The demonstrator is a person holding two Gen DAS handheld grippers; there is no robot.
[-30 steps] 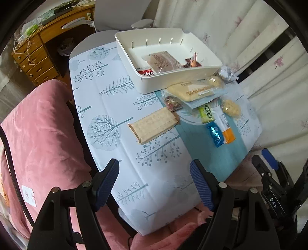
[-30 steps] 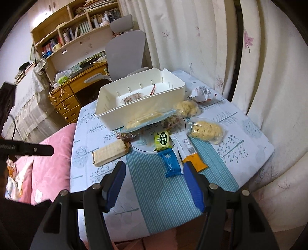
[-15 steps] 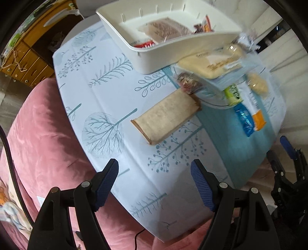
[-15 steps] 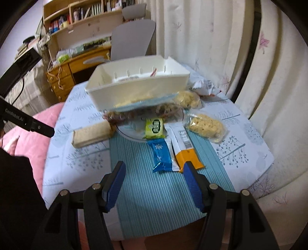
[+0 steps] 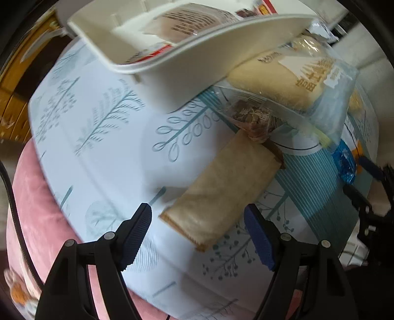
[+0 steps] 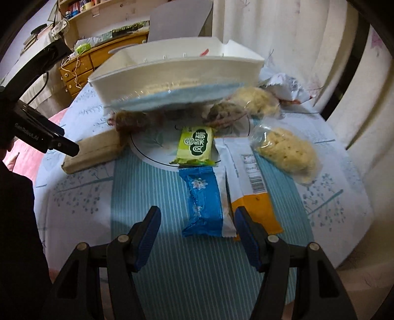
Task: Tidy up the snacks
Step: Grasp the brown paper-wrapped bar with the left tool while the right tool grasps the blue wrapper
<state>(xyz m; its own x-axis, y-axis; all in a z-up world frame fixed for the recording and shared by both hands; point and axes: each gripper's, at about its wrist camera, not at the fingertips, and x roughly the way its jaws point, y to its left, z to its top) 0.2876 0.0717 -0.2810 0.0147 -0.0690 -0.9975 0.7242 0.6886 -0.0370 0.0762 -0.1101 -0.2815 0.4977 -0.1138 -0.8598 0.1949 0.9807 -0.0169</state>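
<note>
A tan cracker pack (image 5: 221,192) lies on the tree-print tablecloth (image 5: 103,137). My left gripper (image 5: 197,208) hangs open just over its near end, the pads apart from it. A white bin (image 6: 172,73) at the back holds a few snacks, and a bagged bread (image 5: 295,81) leans against its front wall. My right gripper (image 6: 197,211) is open, with the near end of a blue pack (image 6: 204,204) between its fingers and untouched. Beside that pack lie a white-and-orange pack (image 6: 248,187), a green pack (image 6: 197,145) and a bagged yellow cake (image 6: 285,152).
Brown wrapped snacks (image 6: 138,120) and a second cake bag (image 6: 256,101) lie in front of the bin. A pink cushion (image 5: 29,197) borders the table's left edge. A wooden desk (image 6: 81,66) and grey chair (image 6: 179,22) stand behind; curtains (image 6: 307,49) hang on the right.
Both grippers have come down close to the table. The left one now hangs over the cracker pack and the right one over the blue pack. Both stay open.
</note>
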